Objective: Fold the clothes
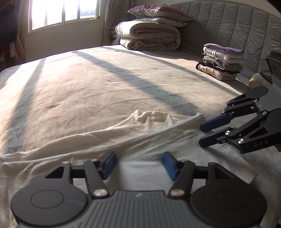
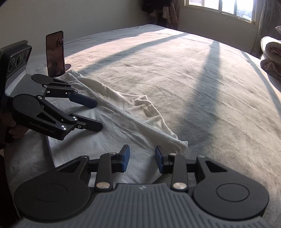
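A white garment [image 1: 149, 122] lies flat along the near edge of the bed [image 1: 87, 79], its far side folded over into a rumpled long band. My left gripper [image 1: 139, 164] is open just over the flat near part of the cloth, with nothing between its fingers. My right gripper [image 1: 202, 134] comes in from the right, open, with its tips on or just above the same cloth. In the right wrist view the garment [image 2: 131, 112] runs diagonally. There my right gripper [image 2: 141, 156] is open near its folded end, and my left gripper [image 2: 97, 115] is open at the left.
A stack of folded clothes [image 1: 221, 63] sits by the padded headboard [image 1: 237, 26]. Folded quilts with a pillow on top [image 1: 149, 35] are at the bed's head. A phone on a stand [image 2: 54, 52] is upright past the garment's far end. A window [image 1: 63, 10] throws striped shadows.
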A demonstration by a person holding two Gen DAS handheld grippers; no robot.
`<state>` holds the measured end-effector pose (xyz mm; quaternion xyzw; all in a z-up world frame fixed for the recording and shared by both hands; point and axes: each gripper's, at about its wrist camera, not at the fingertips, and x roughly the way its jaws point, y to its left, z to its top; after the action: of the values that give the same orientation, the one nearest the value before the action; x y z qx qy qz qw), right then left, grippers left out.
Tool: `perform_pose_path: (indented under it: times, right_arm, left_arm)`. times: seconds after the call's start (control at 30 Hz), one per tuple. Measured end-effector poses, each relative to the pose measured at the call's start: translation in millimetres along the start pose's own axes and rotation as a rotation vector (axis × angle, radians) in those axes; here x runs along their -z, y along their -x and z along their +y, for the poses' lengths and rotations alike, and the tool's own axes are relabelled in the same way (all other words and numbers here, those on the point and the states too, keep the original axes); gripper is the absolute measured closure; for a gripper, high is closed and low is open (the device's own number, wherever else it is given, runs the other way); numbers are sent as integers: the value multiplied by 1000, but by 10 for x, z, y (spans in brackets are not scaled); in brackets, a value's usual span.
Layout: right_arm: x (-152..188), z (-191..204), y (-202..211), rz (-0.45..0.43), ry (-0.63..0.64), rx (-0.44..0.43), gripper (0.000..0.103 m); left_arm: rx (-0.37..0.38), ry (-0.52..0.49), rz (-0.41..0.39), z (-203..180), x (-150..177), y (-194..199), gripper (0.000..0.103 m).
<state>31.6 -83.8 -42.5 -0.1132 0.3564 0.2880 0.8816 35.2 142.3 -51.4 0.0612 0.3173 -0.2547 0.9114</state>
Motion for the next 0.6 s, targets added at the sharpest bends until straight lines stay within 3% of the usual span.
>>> perform_pose_path:
  times: [0.1, 0.27, 0.4, 0.6]
  right_arm:
    - [-5, -216, -24, -1, -49, 6, 72]
    - [-40, -471, 33, -4, -166, 35, 67]
    - [-59, -552, 93, 56, -264, 20, 67]
    - [96, -677, 193, 159, -526, -160, 66]
  left_arm:
    - [-34, 6, 3, 27, -12, -62, 40]
    - [-63, 26, -29, 14, -17, 20, 38]
    - [-74, 40, -59, -19, -30, 117, 38]
    - [-16, -5, -58, -311, 87, 265, 38]
